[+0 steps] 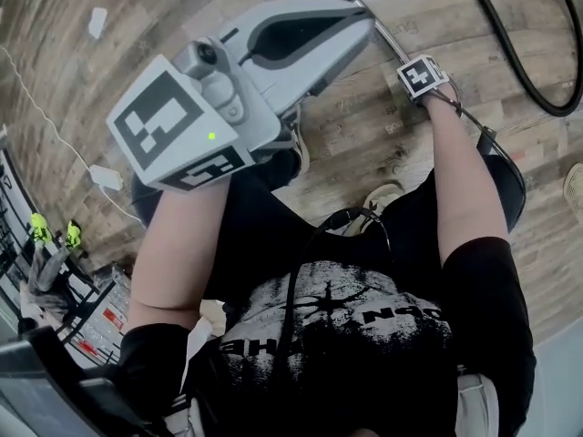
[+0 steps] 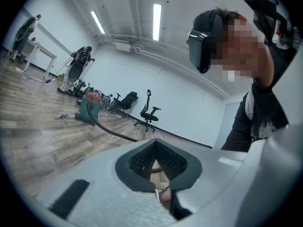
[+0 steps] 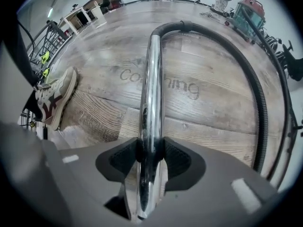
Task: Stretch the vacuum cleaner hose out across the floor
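The right gripper (image 3: 150,156) points down at the wooden plank floor (image 3: 203,103), and its dark ribbed pads (image 3: 177,157) pinch a chrome vacuum tube (image 3: 154,79) from both sides. The tube runs straight away from the jaws and lies close above the floor. At the tube's far end a curved black elbow joins it to the black corrugated hose (image 3: 258,96). The hose sweeps in a wide arc over the planks along the right of the right gripper view, towards the green vacuum cleaner with a red top (image 3: 248,11) standing well away. In the head view the hose lies in a loop on the floor, up and to the right of the right hand. The left gripper (image 2: 156,163) is raised in front of the person's chest, its jaws pressed together with nothing between them. A shoe (image 3: 54,96) stands on the floor to the left of the tube. Two office chairs (image 2: 149,111) stand by the far wall.
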